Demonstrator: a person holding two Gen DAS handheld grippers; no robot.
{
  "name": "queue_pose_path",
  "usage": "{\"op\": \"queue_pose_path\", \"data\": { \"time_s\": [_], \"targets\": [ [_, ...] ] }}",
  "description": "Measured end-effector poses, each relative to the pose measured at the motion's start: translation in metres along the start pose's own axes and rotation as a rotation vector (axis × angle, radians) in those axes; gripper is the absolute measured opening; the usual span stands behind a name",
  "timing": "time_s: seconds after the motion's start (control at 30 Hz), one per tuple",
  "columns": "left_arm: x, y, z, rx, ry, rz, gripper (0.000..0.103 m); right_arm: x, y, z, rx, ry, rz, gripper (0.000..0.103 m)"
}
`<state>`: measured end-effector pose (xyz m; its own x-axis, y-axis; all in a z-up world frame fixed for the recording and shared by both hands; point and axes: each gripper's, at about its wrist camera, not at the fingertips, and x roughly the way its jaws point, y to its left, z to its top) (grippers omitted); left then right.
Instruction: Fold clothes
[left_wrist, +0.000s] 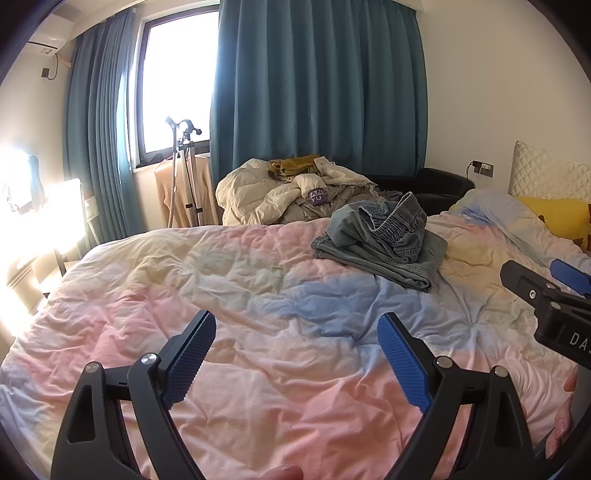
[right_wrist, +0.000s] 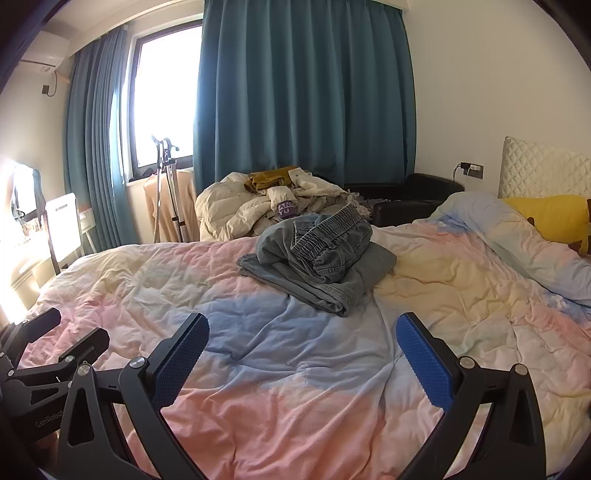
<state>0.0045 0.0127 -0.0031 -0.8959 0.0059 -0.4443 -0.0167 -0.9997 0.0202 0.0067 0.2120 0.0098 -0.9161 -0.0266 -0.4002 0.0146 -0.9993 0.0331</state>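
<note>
A bundle of grey-blue jeans lies loosely folded on the pastel duvet, waistband on top. My left gripper hovers open over the duvet, well short of the jeans and to their left. My right gripper is also open with nothing between its blue pads, the jeans a short way ahead of it. The right gripper's body shows at the right edge of the left wrist view. The left gripper's body shows at the lower left of the right wrist view.
A heap of cream and mustard clothes sits beyond the bed's far edge, under teal curtains. A garment steamer stand is by the window. A yellow pillow lies at the headboard. A hand shows at the lower right.
</note>
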Motion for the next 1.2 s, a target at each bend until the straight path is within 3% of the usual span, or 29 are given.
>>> {"op": "queue_pose_path", "data": {
  "time_s": [1.03, 1.2],
  "targets": [
    [-0.0003, -0.0009, -0.0022, -0.003, 0.006, -0.003, 0.091, 0.0042, -0.0043, -0.0002, 0.009, 0.026, 0.010, 0.103],
    [0.0025, -0.0032, -0.0019, 0.002, 0.005, 0.006, 0.091, 0.0053, -0.0067, 0.0012, 0.034, 0.018, -0.028, 0.103]
  ]
}}
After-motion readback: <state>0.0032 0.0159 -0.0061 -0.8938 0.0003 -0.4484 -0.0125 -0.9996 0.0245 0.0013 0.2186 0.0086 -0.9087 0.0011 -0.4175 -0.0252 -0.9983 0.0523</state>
